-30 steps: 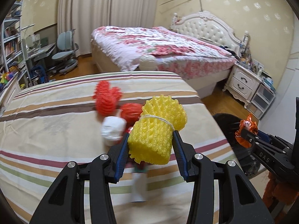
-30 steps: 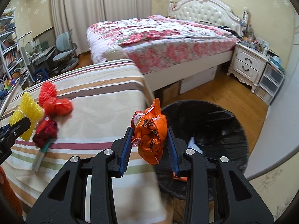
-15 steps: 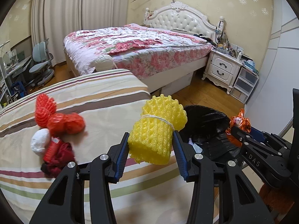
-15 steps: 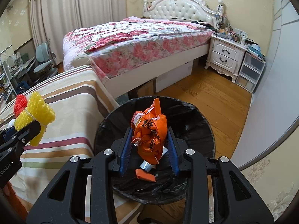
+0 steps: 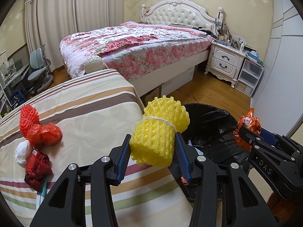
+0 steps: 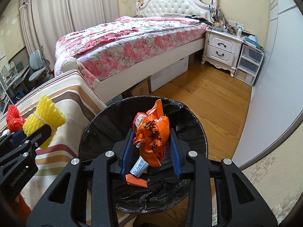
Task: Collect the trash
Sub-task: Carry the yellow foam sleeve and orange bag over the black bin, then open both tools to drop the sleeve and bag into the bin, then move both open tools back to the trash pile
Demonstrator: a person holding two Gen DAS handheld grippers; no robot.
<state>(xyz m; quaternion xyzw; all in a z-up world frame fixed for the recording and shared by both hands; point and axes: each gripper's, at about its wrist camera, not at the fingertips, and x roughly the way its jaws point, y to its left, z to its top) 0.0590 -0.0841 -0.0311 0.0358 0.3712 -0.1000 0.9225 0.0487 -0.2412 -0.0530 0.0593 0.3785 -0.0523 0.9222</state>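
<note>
Holding, right tool (image 6: 151, 147): pressed on a crumpled orange wrapper (image 6: 153, 130), both blue pads against its sides. A second ago the wrapper hung over the edge of the striped bed beside the bin; it now hangs directly above the open mouth of the black-lined bin (image 6: 193, 117). Judged ready to drop.

Holding, left tool (image 5: 153, 149): pinching a yellow foam net (image 5: 159, 132) tied round with a white band. A second ago it stood over the middle of the striped bed (image 5: 90, 113), in front of the loose pile; it has since swung toward 3 o'clock and sits at the bed's edge, with the bin (image 5: 214, 124) just beyond at 2 o'clock. Judged next in line behind the wrapper.

Already in the bin: a white tube with printed lettering (image 6: 140, 167) and a small folded orange piece (image 6: 136, 179).

Still on the striped bed, at 9 o'clock of the left tool: a red foam net (image 5: 28, 119), a red plastic ball (image 5: 45, 134), a white wad (image 5: 22, 151), a dark red packet (image 5: 37, 168). These remain to be collected.

Hard to make out: a teal strip under the dark red packet, mostly covered. The bin floor lies partly behind the right tool. Lettering on the wrapper is too creased to read. Neither hand shows.
</note>
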